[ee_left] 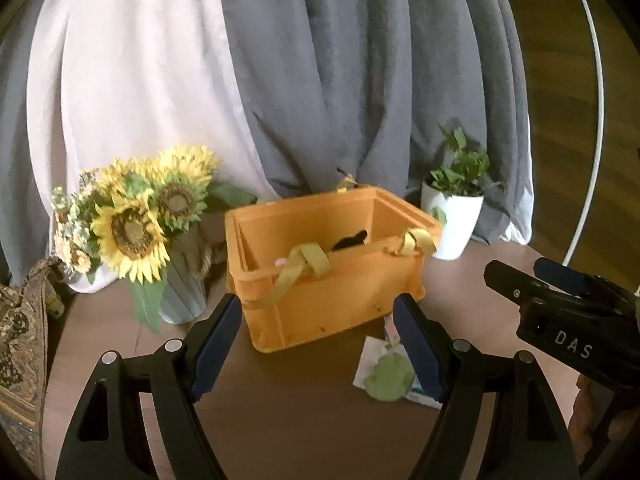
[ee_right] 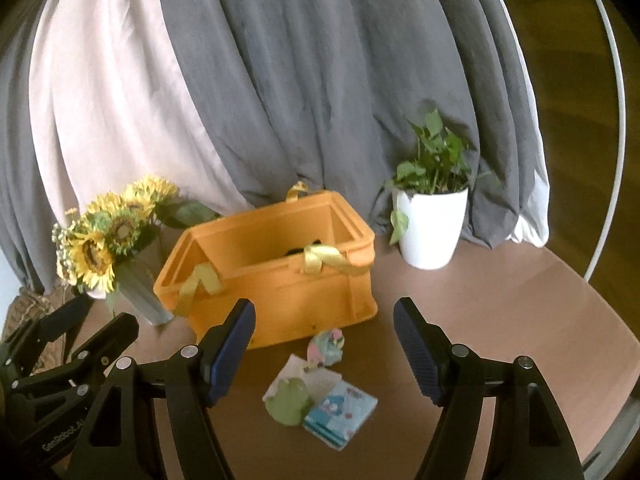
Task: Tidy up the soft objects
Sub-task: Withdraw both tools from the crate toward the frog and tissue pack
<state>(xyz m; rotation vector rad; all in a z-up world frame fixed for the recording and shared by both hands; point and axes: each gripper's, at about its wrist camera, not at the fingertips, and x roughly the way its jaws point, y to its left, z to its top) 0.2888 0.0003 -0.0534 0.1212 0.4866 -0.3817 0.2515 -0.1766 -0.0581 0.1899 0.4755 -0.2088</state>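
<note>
Orange crate (ee_right: 280, 280) with yellow strap handles, open-topped, on the brown counter (ee_right: 500, 300) — a dark item lies inside. Soft objects in front of it: green plush (ee_right: 289, 400), pastel plush (ee_right: 326, 350) and blue printed cloth (ee_right: 340, 412), close together. Left gripper (ee_left: 318, 344) and right gripper (ee_right: 324, 348) — jaws wide, holding nothing, above the counter.

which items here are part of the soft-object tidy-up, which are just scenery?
Job: orange crate; green plush; pastel plush; blue printed cloth; white cloth; something dark inside the crate.

Scenery: sunflower vase; potted plant; grey curtain; table.
</note>
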